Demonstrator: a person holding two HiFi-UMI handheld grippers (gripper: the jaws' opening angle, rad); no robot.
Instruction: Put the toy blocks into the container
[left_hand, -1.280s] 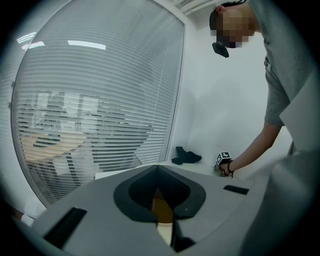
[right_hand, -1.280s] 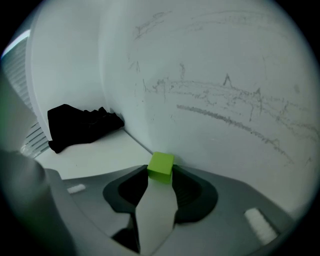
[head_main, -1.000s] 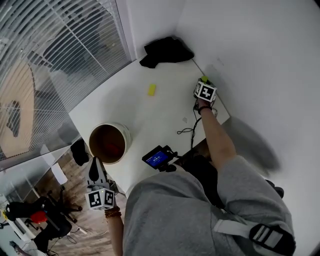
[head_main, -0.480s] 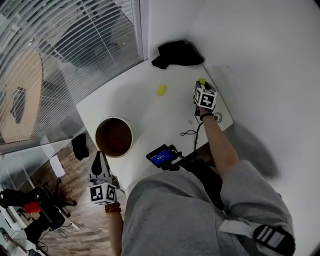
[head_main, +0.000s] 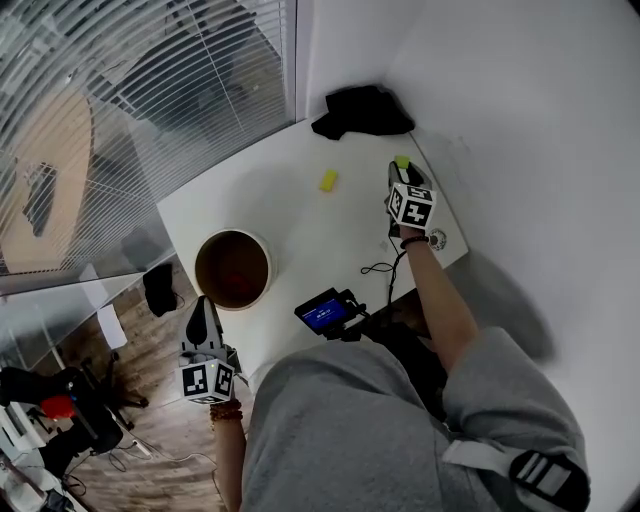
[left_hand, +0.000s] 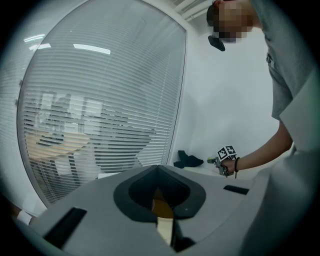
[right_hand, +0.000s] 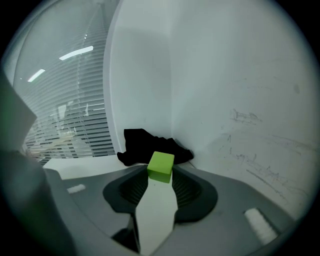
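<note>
The right gripper (right_hand: 160, 172) pinches a green toy block (right_hand: 161, 166) at its jaw tips, near the wall and a black cloth (head_main: 360, 110). A yellow block (head_main: 327, 180) lies on the white table (head_main: 290, 215). The left gripper (left_hand: 161, 202), jaws together and empty, hangs beside the round container (head_main: 267, 268).

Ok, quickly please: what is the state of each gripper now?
Left gripper: closed, holding nothing.
Right gripper: closed on the green block.

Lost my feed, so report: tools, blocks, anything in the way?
Right tool shut on green block, by the wall. Left tool shut, empty. Yellow block on table; container open, unobstructed.
</note>
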